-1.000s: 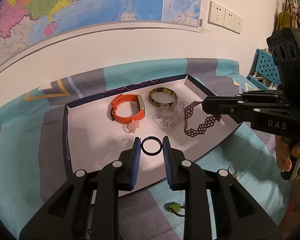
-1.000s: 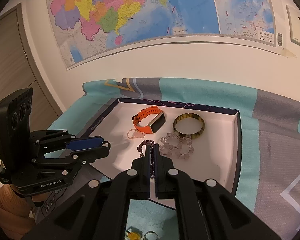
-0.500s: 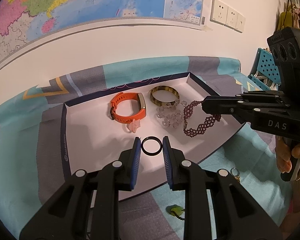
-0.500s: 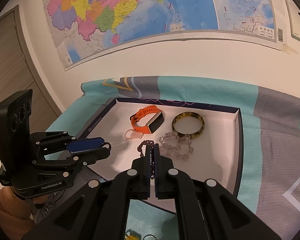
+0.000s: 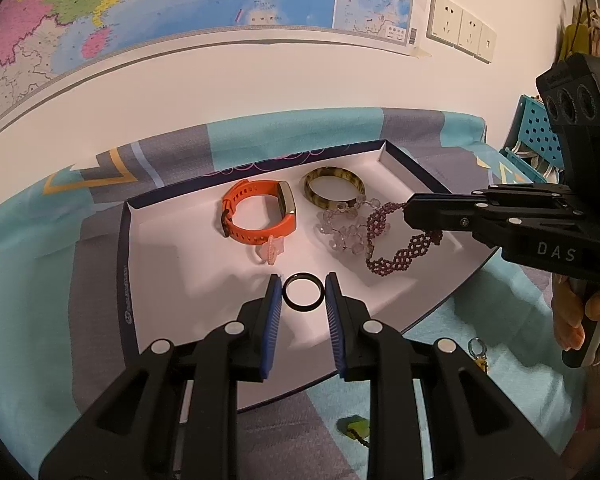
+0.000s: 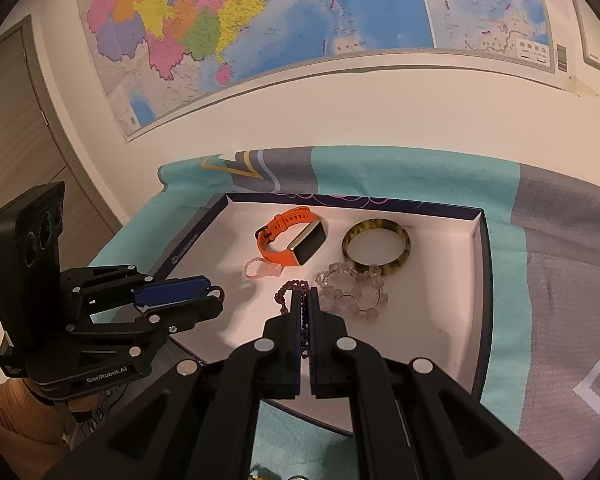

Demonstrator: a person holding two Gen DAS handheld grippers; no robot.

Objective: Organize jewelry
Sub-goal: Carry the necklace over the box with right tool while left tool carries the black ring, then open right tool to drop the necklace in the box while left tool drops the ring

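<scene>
In the left wrist view, the left tongs (image 5: 302, 295) were seen over the near part of a white-lined tray (image 5: 168, 264), with a black ring (image 5: 302, 297) gripped between the blue pads. Ahead of the tongs, an orange watch (image 5: 256, 218) lay in the tray, with a pale pink ring (image 5: 271, 251) touching its near side. Ahead and to the right, a mottled bangle (image 5: 334, 190) and a clear bead bracelet (image 5: 346, 232) were seen touching each other. Further right, a dark red beaded bracelet (image 5: 396, 254) was held clamped at one end by the right tongs (image 5: 410, 212), the rest trailing onto the tray floor. A hand (image 5: 580, 316) was seen on the right tongs' grip.

In the right wrist view, the right tongs (image 6: 305, 300) were clenched on the dark red beaded bracelet (image 6: 290, 292), whose loop showed just ahead and left of the tips. The clear bead bracelet (image 6: 352, 292) lay just to the right, the bangle (image 6: 376, 246) and watch (image 6: 296, 240) further ahead. The left tongs (image 6: 216, 294) were seen to the left, over the tray's edge (image 6: 188, 248).
</scene>
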